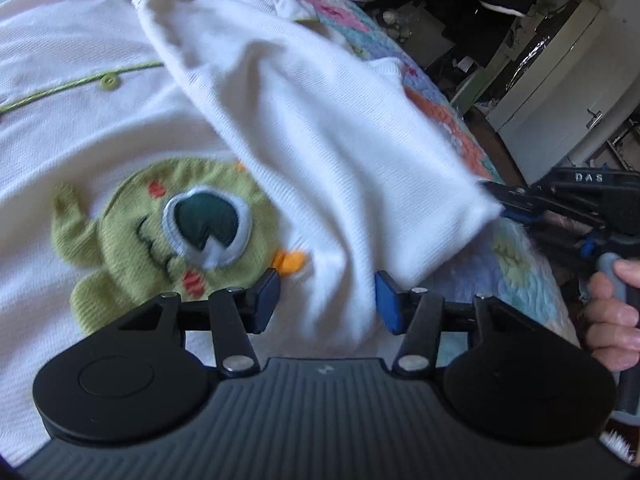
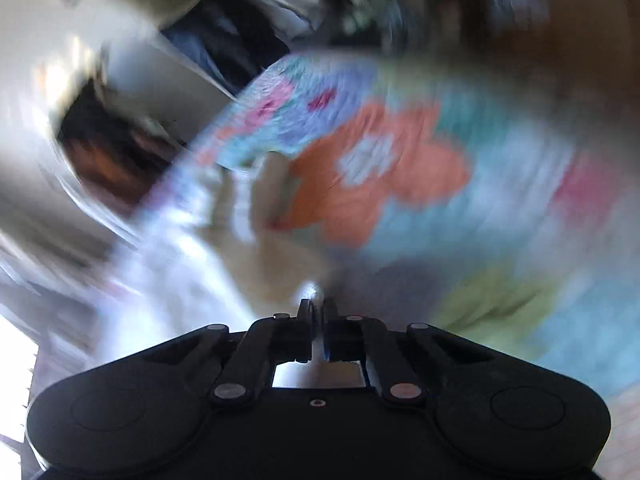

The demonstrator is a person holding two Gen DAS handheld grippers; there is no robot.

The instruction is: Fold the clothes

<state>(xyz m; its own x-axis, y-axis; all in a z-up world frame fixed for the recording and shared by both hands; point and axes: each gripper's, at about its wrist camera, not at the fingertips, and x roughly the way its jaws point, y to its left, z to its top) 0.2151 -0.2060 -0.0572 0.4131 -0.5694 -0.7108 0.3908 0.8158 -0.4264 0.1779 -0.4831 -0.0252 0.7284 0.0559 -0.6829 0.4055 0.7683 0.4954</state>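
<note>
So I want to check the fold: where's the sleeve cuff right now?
In the left wrist view, the sleeve cuff is at the right, pinched by the right claw, lifted above the floral quilt, right of the green monster patch.

The garment (image 1: 100, 92) lies spread on the quilt (image 1: 516, 252), which covers the bed. Its sleeve (image 1: 304, 152) crosses over the body, running from upper left down to the right. The right gripper (image 1: 496, 196) pinches the sleeve's end at the right. The left gripper (image 1: 327, 300) hangs spread above the garment, below the sleeve.
</note>
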